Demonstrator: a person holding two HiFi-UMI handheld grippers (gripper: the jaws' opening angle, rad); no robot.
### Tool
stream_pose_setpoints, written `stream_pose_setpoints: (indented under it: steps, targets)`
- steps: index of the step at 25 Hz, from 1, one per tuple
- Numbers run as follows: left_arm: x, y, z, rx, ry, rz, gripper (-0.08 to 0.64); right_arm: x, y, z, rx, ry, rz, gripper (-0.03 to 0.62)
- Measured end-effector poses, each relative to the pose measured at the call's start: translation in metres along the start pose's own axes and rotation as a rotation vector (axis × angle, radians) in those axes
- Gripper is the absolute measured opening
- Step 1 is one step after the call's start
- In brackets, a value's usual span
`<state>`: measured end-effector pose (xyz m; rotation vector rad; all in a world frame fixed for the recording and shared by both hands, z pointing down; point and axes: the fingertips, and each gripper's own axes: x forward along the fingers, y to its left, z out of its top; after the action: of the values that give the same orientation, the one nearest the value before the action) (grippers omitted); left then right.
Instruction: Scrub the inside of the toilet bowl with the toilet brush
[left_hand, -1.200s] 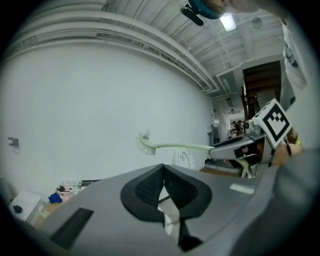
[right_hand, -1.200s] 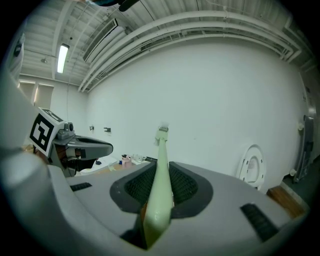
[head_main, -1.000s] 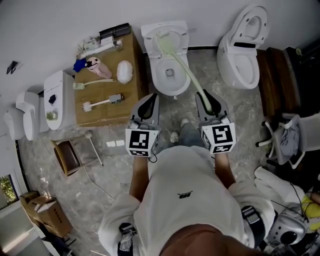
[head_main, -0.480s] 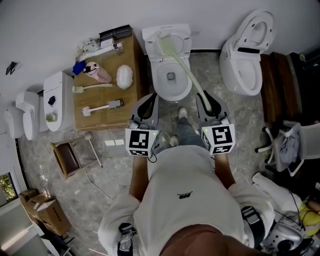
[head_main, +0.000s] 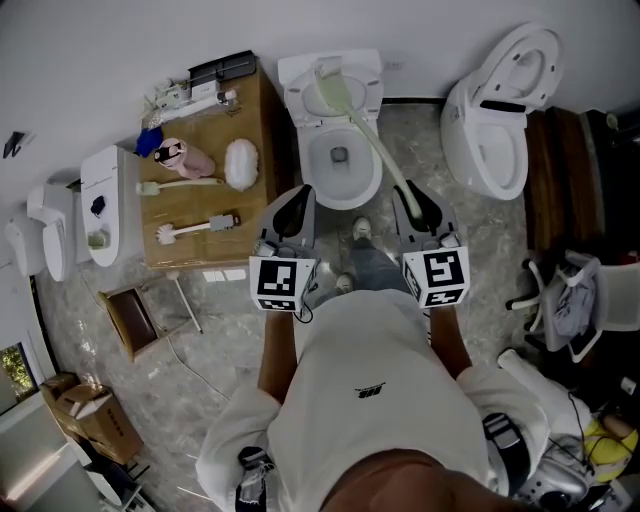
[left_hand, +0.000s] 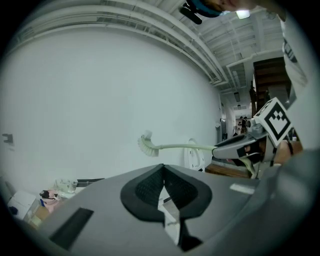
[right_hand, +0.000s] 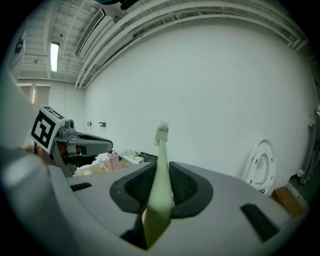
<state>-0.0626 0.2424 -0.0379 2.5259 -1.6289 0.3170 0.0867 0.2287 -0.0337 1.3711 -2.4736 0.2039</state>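
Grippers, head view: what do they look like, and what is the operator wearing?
The left tool and right tool are grey, wedge-shaped bodies with black textured jaw pads. Each carries a white cube with black square markers at its rear. The person wears a white T-shirt with a small black chest logo.

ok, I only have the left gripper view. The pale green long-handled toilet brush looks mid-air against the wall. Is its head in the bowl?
Observer: No. In the head view, the brush head lies over the rear of the white toilet, behind the bowl.
Operator: Is the grip solid?
Observer: The right gripper view shows the right gripper shut on the pale green handle, which runs out between its pads.
Operator: Where's the left one relative to the toilet?
Observer: In the head view, the left gripper shows just left of the bowl's front, level with the right gripper.
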Motion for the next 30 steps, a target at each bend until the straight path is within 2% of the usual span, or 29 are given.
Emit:
stream_pose_setpoints:
  steps: [10, 15, 23, 30]
  targets:
    - [0.080, 0.022, -0.016, 0.006, 0.055, 0.045, 0.011, 0.068, -0.050, -0.019, 0.003, 0.078, 0.057, 0.072]
    - [0.111, 0.030, -0.036, -0.020, 0.091, 0.079, 0.011, 0.099, -0.067, -0.036, 0.000, 0.094, 0.086, 0.072]
    - [0.154, 0.046, -0.077, -0.049, 0.136, 0.123, 0.011, 0.144, -0.069, -0.072, 0.022, 0.139, 0.154, 0.072]
    - [0.185, 0.056, -0.119, -0.066, 0.184, 0.126, 0.011, 0.172, -0.074, -0.118, 0.062, 0.217, 0.163, 0.072]
